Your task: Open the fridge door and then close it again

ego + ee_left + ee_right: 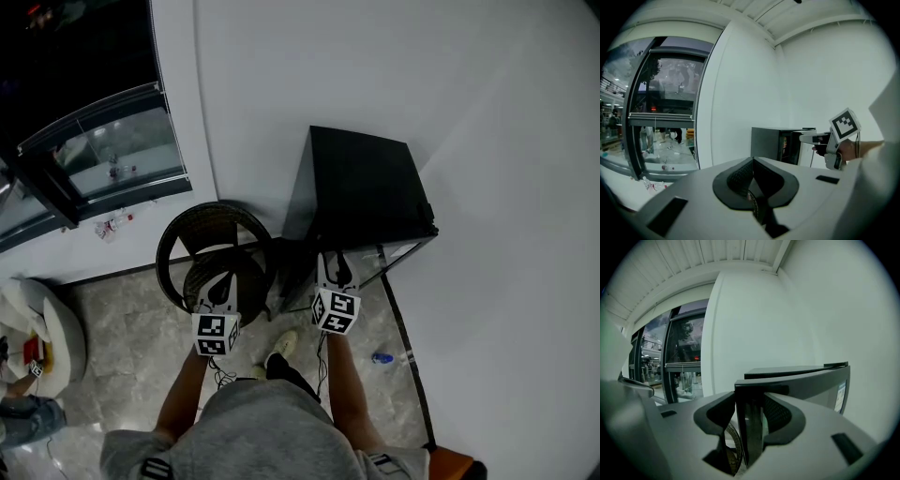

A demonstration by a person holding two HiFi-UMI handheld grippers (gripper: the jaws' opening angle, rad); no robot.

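Head view: the left gripper (221, 286), pressed shut and empty, hangs over a wicker chair (202, 239); the right gripper (334, 264), nearer, pinches the upright free edge of the fridge door (749, 418). The fridge (361, 183) stands just ahead in the corner, door ajar.

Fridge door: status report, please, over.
Left gripper shut, empty. Right gripper clamped on fridge door edge, door partly open. Wicker chair close beside the door's swing.
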